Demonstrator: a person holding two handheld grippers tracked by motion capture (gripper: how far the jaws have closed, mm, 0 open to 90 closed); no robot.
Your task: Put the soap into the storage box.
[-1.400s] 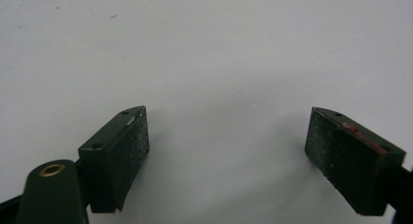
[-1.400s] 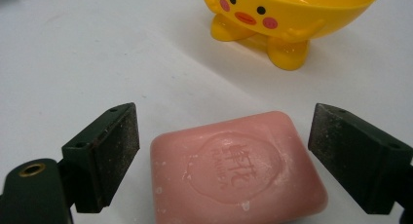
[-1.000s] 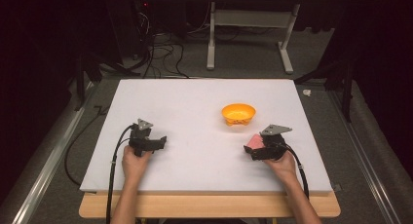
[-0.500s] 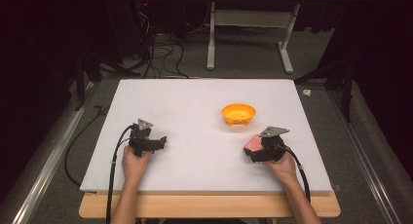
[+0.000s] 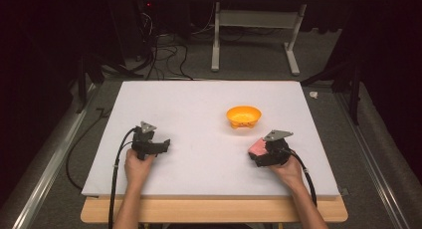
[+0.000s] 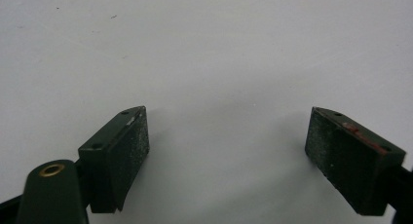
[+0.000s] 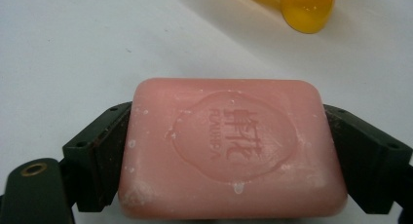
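A pink bar of soap point(image 7: 231, 153) with a stamped oval mark lies flat between the jaws of my right gripper point(image 7: 229, 156), which press on its two short ends. In the high view the soap point(image 5: 258, 147) shows pink at the tip of the right gripper point(image 5: 261, 152), low over the white table near its front right. An orange soap dish point(image 5: 243, 116) stands just beyond it; its foot point(image 7: 304, 9) shows at the top of the right gripper view. My left gripper point(image 5: 162, 146) rests at the front left, and in its own view the left gripper point(image 6: 226, 141) is open with bare table between the pads.
The white table top point(image 5: 199, 104) spreads wide between the two hands. Its wooden front edge point(image 5: 214, 209) lies under the forearms. Cables and a metal frame point(image 5: 254, 40) stand on the dark floor beyond the far edge.
The right gripper with the soap has shifted slightly toward the front of the table. The left gripper has stayed where it was.
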